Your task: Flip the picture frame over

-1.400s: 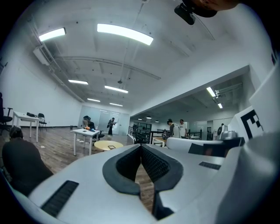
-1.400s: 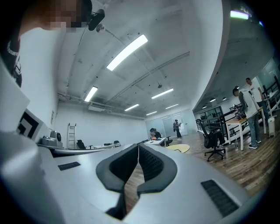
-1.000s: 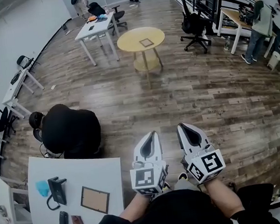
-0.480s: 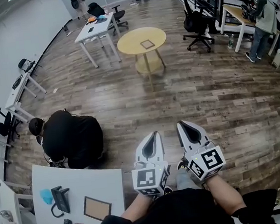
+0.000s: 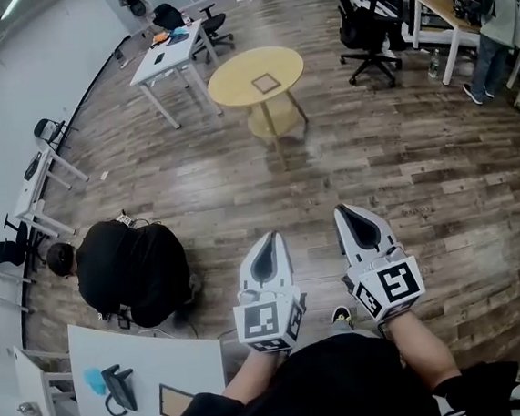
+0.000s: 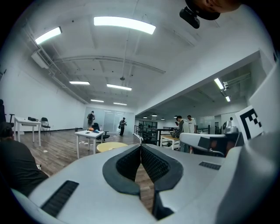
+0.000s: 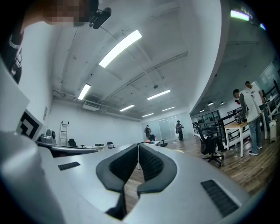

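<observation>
**A:** What's around? Biggest first.

**B:** Mostly the wood floor (image 5: 403, 170). At bottom left is a white table (image 5: 147, 360), with a crouched person (image 5: 131, 272) in black just past its far edge. Further out are a round yellow table (image 5: 256, 77), a white desk (image 5: 168, 58) and a black office chair (image 5: 366, 28). There's a standing person (image 5: 497, 24) at the right edge.

**A:** Where's the frame?

**B:** The picture frame (image 5: 173, 400) lies flat on the white table, brown face up with a dark border, low in the head view. A black desk phone (image 5: 120, 390) sits beside it, and a blue item (image 5: 94, 380) left of that.

**A:** Grippers?

**B:** The left gripper (image 5: 270, 236) and right gripper (image 5: 344, 211) are side by side over bare floor, pointing away from the wearer. Both pairs of jaws are closed tip to tip with nothing between them, and each gripper's own view shows the same. The frame is well apart from them, off to the left.

**A:** Anything blocking or unclear?

**B:** The wearer's dark top (image 5: 333, 397) covers the frame's near right corner. The picture edge cuts off the table's near end. I can't tell what the blue item is, and the dark bits below the phone are too small to make out.
</observation>
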### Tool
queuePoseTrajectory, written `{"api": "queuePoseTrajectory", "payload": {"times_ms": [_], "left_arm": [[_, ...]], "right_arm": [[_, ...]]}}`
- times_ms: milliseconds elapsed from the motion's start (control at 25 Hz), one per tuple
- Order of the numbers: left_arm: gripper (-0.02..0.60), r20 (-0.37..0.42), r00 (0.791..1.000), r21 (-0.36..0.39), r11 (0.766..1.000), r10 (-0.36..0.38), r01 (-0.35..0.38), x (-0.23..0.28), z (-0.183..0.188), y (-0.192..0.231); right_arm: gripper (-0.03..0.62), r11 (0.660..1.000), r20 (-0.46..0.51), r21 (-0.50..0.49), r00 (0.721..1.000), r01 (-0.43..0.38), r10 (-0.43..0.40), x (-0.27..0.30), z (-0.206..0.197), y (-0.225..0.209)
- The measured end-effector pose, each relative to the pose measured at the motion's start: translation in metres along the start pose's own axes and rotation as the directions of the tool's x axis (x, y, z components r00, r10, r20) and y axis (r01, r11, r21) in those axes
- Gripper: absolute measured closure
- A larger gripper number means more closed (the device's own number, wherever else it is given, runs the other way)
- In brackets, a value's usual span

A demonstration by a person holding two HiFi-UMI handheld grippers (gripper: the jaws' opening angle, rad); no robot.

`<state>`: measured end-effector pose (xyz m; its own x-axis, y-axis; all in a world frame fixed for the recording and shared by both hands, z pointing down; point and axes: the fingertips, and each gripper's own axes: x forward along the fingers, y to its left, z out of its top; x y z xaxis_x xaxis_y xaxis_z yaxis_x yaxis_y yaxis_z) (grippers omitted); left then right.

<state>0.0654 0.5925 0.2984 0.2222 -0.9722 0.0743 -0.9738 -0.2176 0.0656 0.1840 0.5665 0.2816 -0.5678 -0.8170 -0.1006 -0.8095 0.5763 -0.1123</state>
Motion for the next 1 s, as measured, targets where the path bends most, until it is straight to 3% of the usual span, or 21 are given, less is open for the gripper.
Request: {"api": "queuePoseTrajectory", "payload": {"times_ms": [520,760,1000], "left_arm": [[0.56,-0.062,0.998,-0.003,1.0,0.007,-0.007,0.094,-0.021,0.033],[0.56,-0.053,0.998,-0.024,0.999,-0.024,0.023,0.162,-0.017,0.075],[0.56,-0.047,0.998,-0.048,0.998,-0.051,0.049,0.222,-0.009,0.127]], "right_arm": [[0.576,0.999,-0.068,0.054,0.998,0.011,-0.007,0.084,-0.034,-0.051],[0.576,0.999,-0.077,0.036,0.997,0.021,-0.018,0.161,-0.042,-0.068],[0.576,1.0,-0.062,-0.015,0.998,-0.023,0.022,0.257,-0.037,-0.06]]}}
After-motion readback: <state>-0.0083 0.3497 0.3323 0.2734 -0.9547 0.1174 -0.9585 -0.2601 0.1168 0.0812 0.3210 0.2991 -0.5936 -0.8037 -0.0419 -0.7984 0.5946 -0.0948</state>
